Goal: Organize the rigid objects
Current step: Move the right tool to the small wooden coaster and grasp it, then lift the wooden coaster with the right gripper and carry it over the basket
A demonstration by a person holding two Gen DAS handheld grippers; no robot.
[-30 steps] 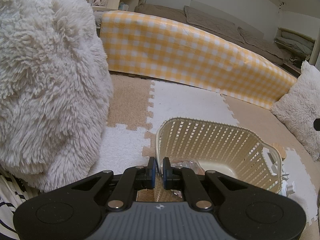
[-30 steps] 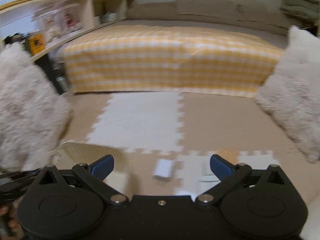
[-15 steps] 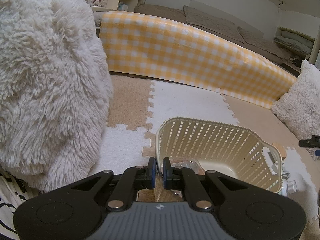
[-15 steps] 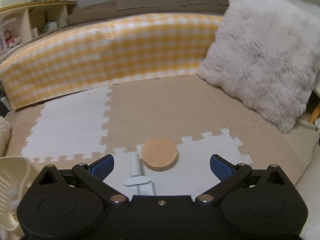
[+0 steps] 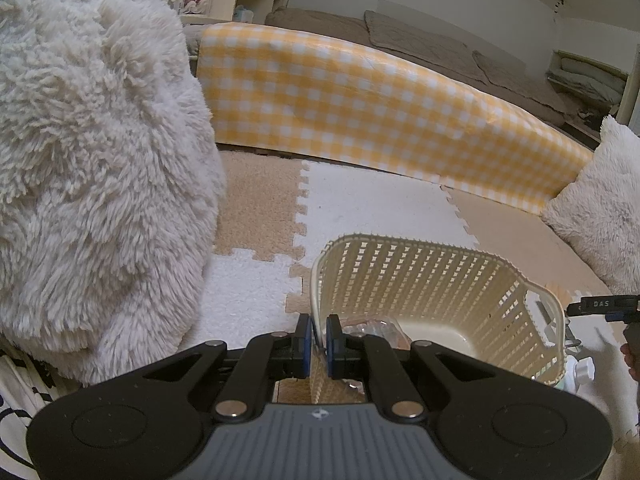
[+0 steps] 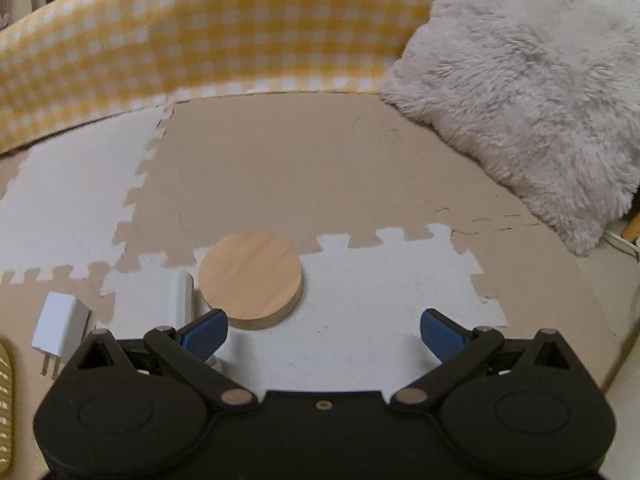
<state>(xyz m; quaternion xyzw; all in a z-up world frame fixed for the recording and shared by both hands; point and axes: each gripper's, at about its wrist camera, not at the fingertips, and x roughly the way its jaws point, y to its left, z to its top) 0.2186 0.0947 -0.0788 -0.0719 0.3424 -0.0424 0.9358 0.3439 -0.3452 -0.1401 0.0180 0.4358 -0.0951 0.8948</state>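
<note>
My left gripper (image 5: 317, 338) is shut on the near rim of a cream lattice basket (image 5: 436, 276), which stands tilted on the foam floor mat; something clear and crinkled lies at its bottom. My right gripper (image 6: 323, 330) is open, low over the mat, with nothing between its blue pads. A round wooden disc (image 6: 251, 278) lies flat just ahead of its left finger. To the disc's left lie a small white block (image 6: 180, 295) and a white plug adapter (image 6: 60, 328). The basket's edge (image 6: 5, 392) shows at the far left of the right wrist view.
A yellow checked cushion wall (image 5: 372, 108) borders the mat at the back. A big fluffy white cushion (image 5: 88, 168) crowds the left of the basket, and another fluffy cushion (image 6: 532, 80) lies on the right. Small white items (image 5: 580, 368) sit beyond the basket's right end.
My right gripper has swung right and dropped toward the mat, bringing the wooden disc and white adapters close in view. Its tip now shows in the left wrist view. The left gripper has kept still.
</note>
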